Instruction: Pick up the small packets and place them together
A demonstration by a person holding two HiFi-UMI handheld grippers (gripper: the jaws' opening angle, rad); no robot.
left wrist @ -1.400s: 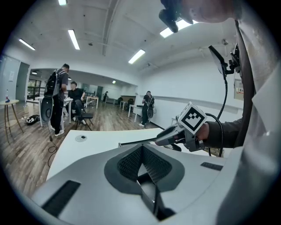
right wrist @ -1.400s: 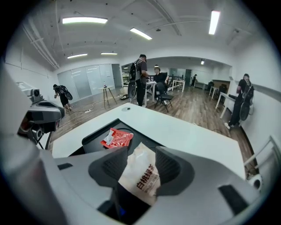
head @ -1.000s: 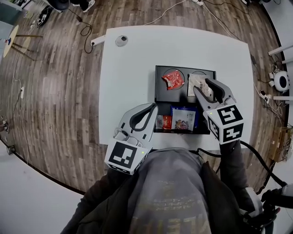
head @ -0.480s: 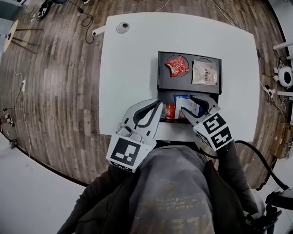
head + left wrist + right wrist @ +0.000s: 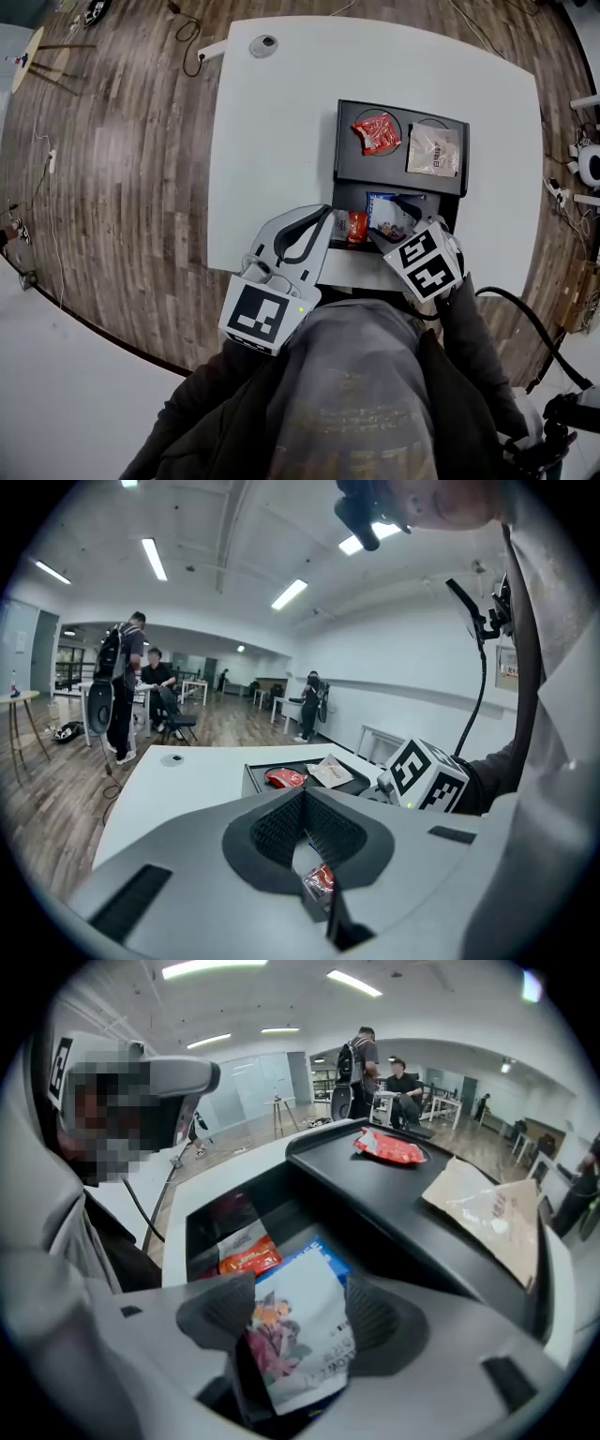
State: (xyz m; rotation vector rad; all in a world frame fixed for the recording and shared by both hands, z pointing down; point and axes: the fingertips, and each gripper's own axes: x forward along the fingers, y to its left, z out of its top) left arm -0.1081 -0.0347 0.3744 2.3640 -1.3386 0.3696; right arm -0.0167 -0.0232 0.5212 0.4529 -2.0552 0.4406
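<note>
1. White surface point(image 5: 272, 122) on a wood floor, in an open office room with people standing and sitting far behind. A black tray point(image 5: 349, 173) rests on the near right part of the surface.
2. On the tray's raised far deck lie a red packet point(image 5: 377, 131) at left and a beige packet point(image 5: 434, 150) at right, apart from each other. The sunken near compartment holds a small orange-red packet point(image 5: 356, 225) at left and a blue packet point(image 5: 328, 1255) just beside it.
3. The right gripper point(image 5: 298, 1321) tips steeply down into that compartment. Its jaws have just been opening and now stand wide and released. A white flower-printed packet point(image 5: 300, 1354) lies between them on top of the blue packet, and the pads look to be off its edges.
4. The left gripper point(image 5: 302, 794) is clenched, tips together, with nothing in it. It hovers at the tray's near left edge, pointing shallowly toward the far side. The orange-red packet shows below it, through the gap behind its tips.
5. The packets look light, thin and soft, made of crinkly film that is likely slippery and will bend when pinched.
6. A sealed edge or a lifted corner seems the best hold, since a flat middle gives the jaws little to bite.
7. The two packets on the far deck look yet to be gathered.
</note>
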